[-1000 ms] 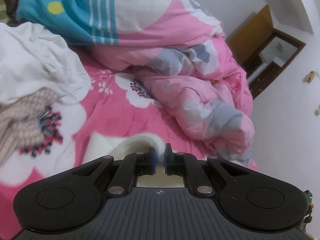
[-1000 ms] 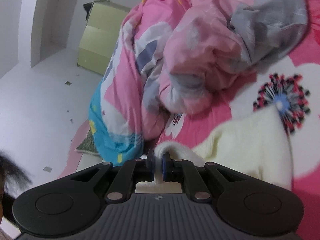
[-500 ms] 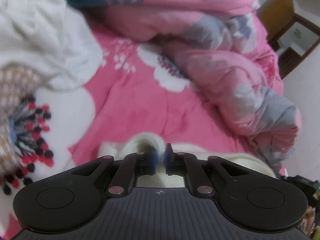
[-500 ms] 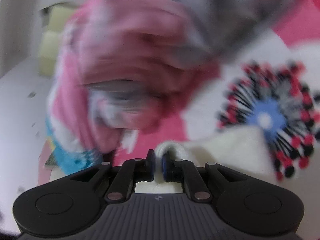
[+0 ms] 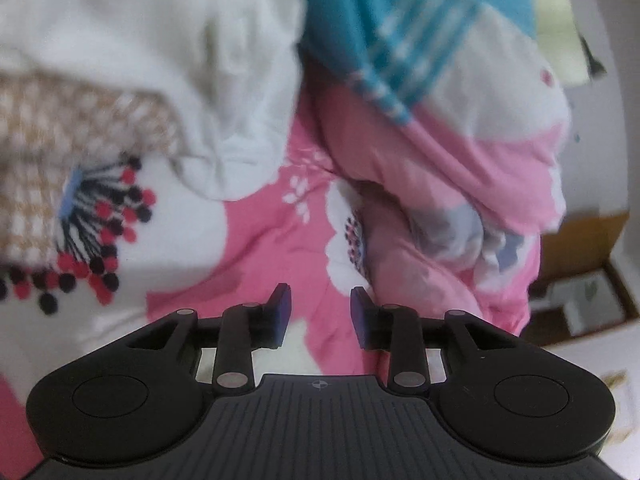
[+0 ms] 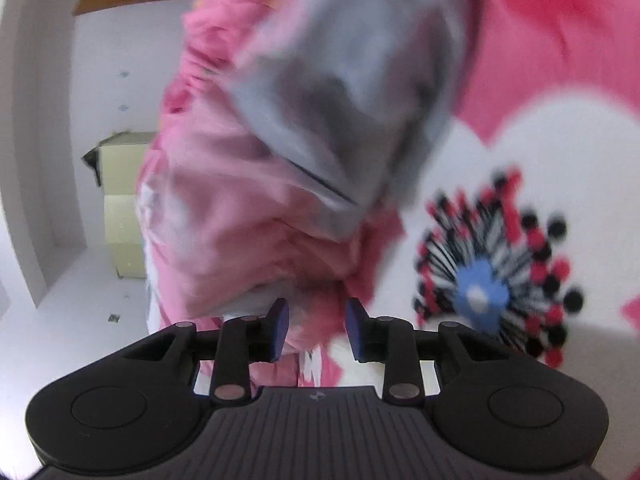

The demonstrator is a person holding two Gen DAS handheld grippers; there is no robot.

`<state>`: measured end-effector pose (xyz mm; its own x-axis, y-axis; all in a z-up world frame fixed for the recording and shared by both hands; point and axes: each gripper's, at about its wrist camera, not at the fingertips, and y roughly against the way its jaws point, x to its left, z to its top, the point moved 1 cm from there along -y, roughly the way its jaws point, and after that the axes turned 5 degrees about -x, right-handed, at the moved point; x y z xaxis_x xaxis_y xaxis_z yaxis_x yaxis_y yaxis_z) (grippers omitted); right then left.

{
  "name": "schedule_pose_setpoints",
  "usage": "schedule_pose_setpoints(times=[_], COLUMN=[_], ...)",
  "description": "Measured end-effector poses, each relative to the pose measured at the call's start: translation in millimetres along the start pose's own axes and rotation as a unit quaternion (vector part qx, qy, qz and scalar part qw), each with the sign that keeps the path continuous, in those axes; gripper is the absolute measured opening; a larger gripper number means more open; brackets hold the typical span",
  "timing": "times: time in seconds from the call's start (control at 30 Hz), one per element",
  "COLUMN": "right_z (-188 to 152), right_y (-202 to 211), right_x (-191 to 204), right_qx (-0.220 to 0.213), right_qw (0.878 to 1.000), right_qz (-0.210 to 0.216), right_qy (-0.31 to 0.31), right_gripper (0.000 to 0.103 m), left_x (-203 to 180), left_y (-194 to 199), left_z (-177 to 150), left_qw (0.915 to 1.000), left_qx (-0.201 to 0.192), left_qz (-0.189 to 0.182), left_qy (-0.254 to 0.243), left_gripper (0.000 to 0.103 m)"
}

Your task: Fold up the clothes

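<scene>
Fingers L (image 5: 282, 312) & R (image 6: 280, 328) just opened, empty | white garment (image 5: 160, 60) L-view only

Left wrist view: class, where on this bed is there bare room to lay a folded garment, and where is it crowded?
Free: the pink flowered sheet ahead of the open left gripper, bordered by the white garment at upper left and the bunched quilt at right. Crowded: the top, where garment and quilt meet, and the left edge, where a checked cloth lies.

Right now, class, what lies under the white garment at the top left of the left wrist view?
Under the white garment a beige checked cloth sticks out, lying on the pink flowered bedsheet. How far either runs beneath the garment is covered.
</scene>
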<state>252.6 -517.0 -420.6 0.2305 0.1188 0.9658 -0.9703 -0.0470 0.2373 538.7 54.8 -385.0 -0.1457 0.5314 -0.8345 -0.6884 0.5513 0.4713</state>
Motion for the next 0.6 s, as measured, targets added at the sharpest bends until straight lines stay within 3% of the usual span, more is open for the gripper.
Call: schedule_pose_setpoints(times=[0.07, 0.1, 0.13, 0.2, 0.33, 0.4, 0.43, 0.47, 0.5, 0.53, 0.57, 0.6], right_z=[-9, -19, -36, -78, -152, -167, -160, -142, -124, -102, -79, -64], right_y=[5, 5, 0, -14, -62, -86, -93, -97, -102, -101, -92, -77], right_x=[37, 60, 84, 112, 122, 107, 96, 84, 72, 63, 60, 63], right_qx=[0.036, 0.061, 0.09, 0.136, 0.211, 0.239, 0.237, 0.224, 0.211, 0.198, 0.183, 0.156], right_qw=[0.994, 0.981, 0.954, 0.885, 0.748, 0.713, 0.71, 0.724, 0.736, 0.764, 0.802, 0.819], right_qz=[-0.024, -0.042, -0.063, -0.083, -0.072, -0.082, -0.108, -0.14, -0.172, -0.193, -0.197, -0.203], right_qy=[0.104, 0.181, 0.279, 0.438, 0.625, 0.654, 0.654, 0.637, 0.619, 0.583, 0.533, 0.514], right_gripper=[0.031, 0.031, 0.03, 0.029, 0.021, 0.017, 0.015, 0.014, 0.001, 0.0, 0.0, 0.002], left_x=[-22, -31, -39, -55, -59, -55, -52, -48, -44, -42, -42, -41], left_y=[16, 24, 30, 42, 39, 26, 21, 17, 13, 12, 11, 11], left_z=[-11, -18, -30, -55, -115, -139, -147, -152, -156, -155, -153, -152], left_qw=[0.9972, 0.9936, 0.9871, 0.9661, 0.9137, 0.8935, 0.8862, 0.8815, 0.8772, 0.8796, 0.8837, 0.8877], left_qx=[0.01, 0.016, 0.024, 0.04, 0.078, 0.088, 0.084, 0.078, 0.072, 0.068, 0.065, 0.062], left_qz=[0.011, 0.016, 0.027, 0.053, 0.09, 0.1, 0.107, 0.113, 0.118, 0.12, 0.12, 0.121], left_qy=[-0.073, -0.111, -0.156, -0.25, -0.389, -0.429, -0.443, -0.452, -0.46, -0.455, -0.448, -0.44], left_gripper=[0.032, 0.032, 0.032, 0.032, 0.032, 0.032, 0.032, 0.032, 0.032, 0.032, 0.032, 0.032])
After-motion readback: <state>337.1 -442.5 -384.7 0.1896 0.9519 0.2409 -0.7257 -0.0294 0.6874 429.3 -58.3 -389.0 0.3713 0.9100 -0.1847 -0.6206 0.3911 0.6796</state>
